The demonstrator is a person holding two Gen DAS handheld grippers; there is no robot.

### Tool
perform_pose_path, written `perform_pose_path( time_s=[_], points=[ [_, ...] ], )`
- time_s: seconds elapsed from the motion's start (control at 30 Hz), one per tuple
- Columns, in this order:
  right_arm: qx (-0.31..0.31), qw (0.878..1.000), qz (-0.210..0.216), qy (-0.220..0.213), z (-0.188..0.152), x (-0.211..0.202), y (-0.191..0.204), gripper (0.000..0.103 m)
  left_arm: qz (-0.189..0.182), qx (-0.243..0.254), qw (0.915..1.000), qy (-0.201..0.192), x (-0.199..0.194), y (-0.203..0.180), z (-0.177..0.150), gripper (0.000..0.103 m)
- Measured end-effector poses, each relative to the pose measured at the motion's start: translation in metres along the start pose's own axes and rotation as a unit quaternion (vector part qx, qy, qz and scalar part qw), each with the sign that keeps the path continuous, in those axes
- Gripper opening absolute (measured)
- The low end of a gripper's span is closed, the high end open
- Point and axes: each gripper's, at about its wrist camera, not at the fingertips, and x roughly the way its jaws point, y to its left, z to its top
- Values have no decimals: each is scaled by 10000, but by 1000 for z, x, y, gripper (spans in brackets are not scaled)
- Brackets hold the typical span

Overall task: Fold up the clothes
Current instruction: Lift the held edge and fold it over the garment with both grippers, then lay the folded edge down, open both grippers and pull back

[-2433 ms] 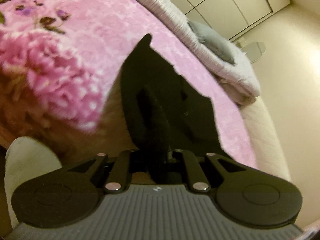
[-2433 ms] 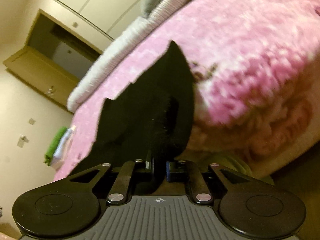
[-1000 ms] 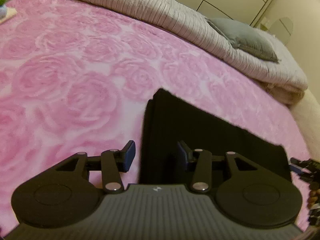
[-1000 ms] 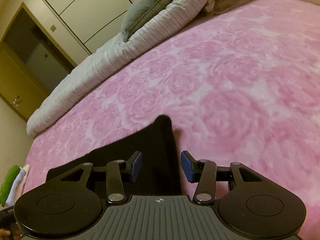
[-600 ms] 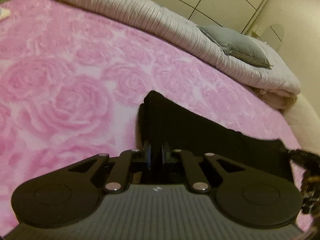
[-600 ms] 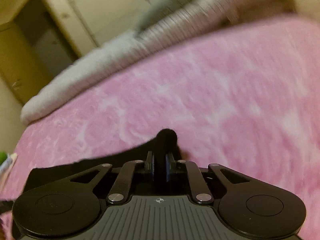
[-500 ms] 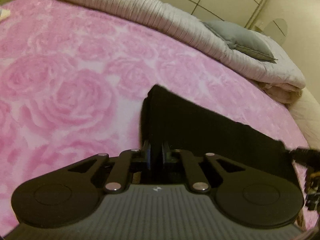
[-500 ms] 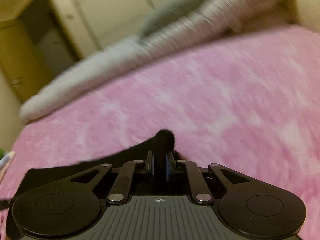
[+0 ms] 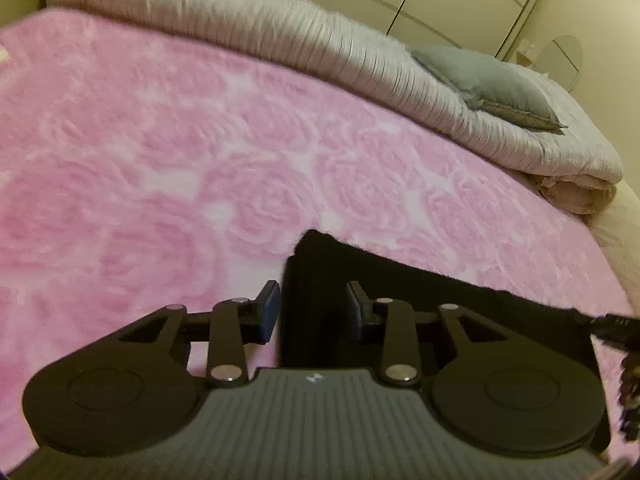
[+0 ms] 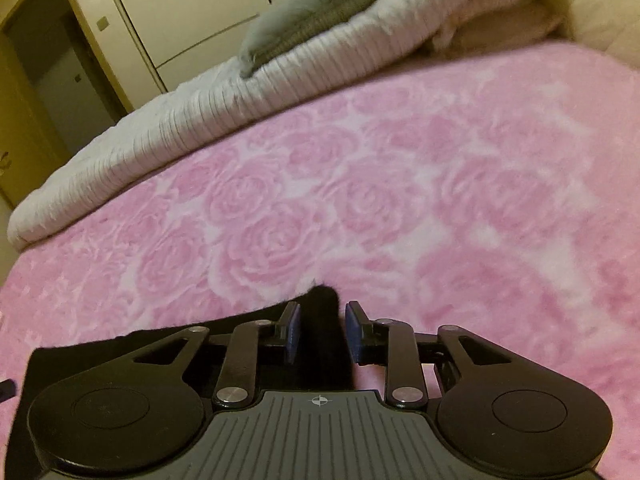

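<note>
Black fabric of the folded garment [image 9: 400, 296] is laid flat on the pink bed [image 9: 160, 160], each end straddled by the opening, unclamped fingers of the left gripper [image 9: 313, 306] and right gripper [image 10: 322, 330], apparently released to settle the fold.

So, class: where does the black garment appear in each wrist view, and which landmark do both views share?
Left wrist: black garment sits lower centre to right, on the pink blanket.
Right wrist: garment sits lower left to centre, its corner between the open fingers.
Shared landmark: grey pillow on the pale duvet.
</note>
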Motion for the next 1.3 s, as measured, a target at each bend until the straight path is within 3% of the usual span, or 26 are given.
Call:
perform_pose_path(
  time_s=[0.03, 0.07, 0.17, 0.27, 0.33, 0.4, 0.57, 0.63, 0.73, 0.8, 0.9, 0.97, 1.03, 1.17, 1.3],
  points=[
    [-49, 10000, 28, -10, 1, 3, 1, 10, -58, -18, 10000, 54, 9, 0, 3, 18],
    [-134, 9999, 45, -52, 1, 4, 3, 8, -116, -36, 9999, 108, 18, 1, 5, 9],
    [-465, 9986, 83, -245, -1, 3, 9, 6, -23, 210, 9998, -23, 22, -4, 1, 8],
    [-697, 9971, -223, -194, -8, 12, 5, 6, 198, 393, 9990, -106, 22, -1, -12, 11],
    [-781, 9961, -325, -229, -13, 16, 5, 8, 288, 425, 9986, -101, 18, -3, -10, 11],
    [-934, 9938, -550, -263, -13, 10, 14, 20, 511, 574, 9970, -113, 9, -10, -5, 14],
    [-1120, 9884, -819, -619, -22, -41, 35, 27, 1193, 1037, 9860, -533, -46, -26, -12, 14],
    [-1201, 9889, -545, -689, -36, -64, 49, 29, 1044, 1132, 9870, -457, -65, -34, -24, 14],
    [-1372, 9893, -102, -489, -68, -84, 74, 30, 639, 1350, 9886, -197, -83, -55, -55, 14],
    [-1607, 9863, 170, -316, -93, -90, 90, 30, 590, 1522, 9866, 4, -84, -65, -78, 14],
    [-2018, 9794, -74, 3, -129, -87, 100, 30, 1069, 1461, 9831, 258, -77, -57, -103, 13],
    [-2234, 9736, -445, -131, -146, -88, 88, 30, 1172, 1281, 9845, 256, -81, -46, -106, 5],
    [-2005, 9770, -691, -203, -146, -95, 72, 30, 1095, 1020, 9883, 311, -89, -40, -102, 4],
    [-1444, 9870, -702, -103, -124, -109, 63, 31, 960, 949, 9907, 173, -100, -48, -92, 5],
    [-1458, 9888, -314, -111, -123, -109, 77, 31, 926, 1001, 9901, 329, -87, -60, -93, 9]
  ],
)
